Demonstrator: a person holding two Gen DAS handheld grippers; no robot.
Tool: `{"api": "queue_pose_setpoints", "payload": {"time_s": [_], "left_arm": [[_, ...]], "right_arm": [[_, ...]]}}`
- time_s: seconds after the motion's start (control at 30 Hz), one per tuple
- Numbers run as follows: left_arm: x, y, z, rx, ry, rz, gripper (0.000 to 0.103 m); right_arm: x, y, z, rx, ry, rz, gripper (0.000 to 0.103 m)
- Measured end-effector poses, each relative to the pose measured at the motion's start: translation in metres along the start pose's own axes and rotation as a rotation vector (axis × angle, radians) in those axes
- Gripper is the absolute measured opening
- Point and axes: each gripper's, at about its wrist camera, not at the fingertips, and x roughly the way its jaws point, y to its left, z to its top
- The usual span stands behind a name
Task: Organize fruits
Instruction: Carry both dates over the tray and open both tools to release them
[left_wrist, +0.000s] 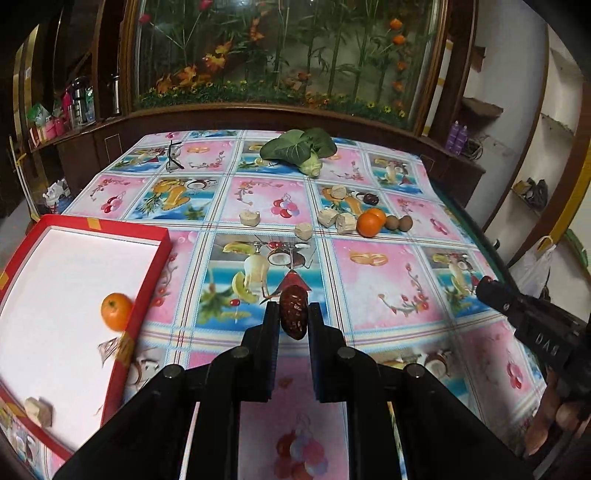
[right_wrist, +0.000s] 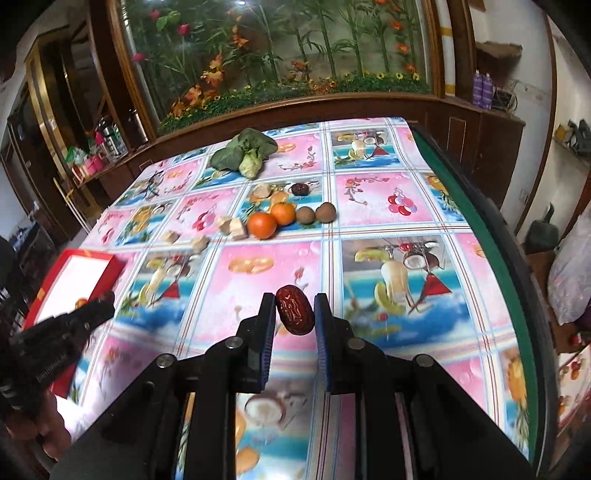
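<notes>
In the left wrist view my left gripper (left_wrist: 293, 309) is shut on a wrinkled red date (left_wrist: 293, 314) held above the tablecloth. Left of it lies a red box (left_wrist: 149, 280) with a white floor, holding an orange (left_wrist: 116, 310) and a beige chunk (left_wrist: 38, 411). The right wrist view shows my right gripper (right_wrist: 294, 307) shut on a second red date (right_wrist: 295, 311). Farther back on the table are two oranges (right_wrist: 262, 224), two brown kiwis (right_wrist: 325, 212), a dark date (right_wrist: 298, 189) and several beige chunks (right_wrist: 236, 227).
A leafy green vegetable (left_wrist: 299, 149) and a pair of glasses (left_wrist: 173, 157) lie near the table's far edge. A wooden cabinet with a plant display (left_wrist: 280, 55) stands behind. The table's green edge (right_wrist: 491, 258) runs along the right.
</notes>
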Motion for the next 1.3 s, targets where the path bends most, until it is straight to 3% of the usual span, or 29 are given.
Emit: {"api": "queue_pose_setpoints", "payload": {"time_s": [0.47,0.97,1.3], "left_arm": [[-0.036,0.036,-0.016,-0.074,-0.055,-0.024,0.013],[-0.043,0.083,-0.022,-0.166,-0.057,0.106,0.013],[-0.048,0.128,-0.025,-0.252,-0.055,0.166,0.013]], "right_arm": [[-0.014,0.048,-0.027,-0.078,0.004,0.052,0.022],[0.003,0.089,-0.033,-0.145,0.025,0.126,0.022],[0.021,0.144,-0.032,-0.234,0.053,0.200,0.023]]}}
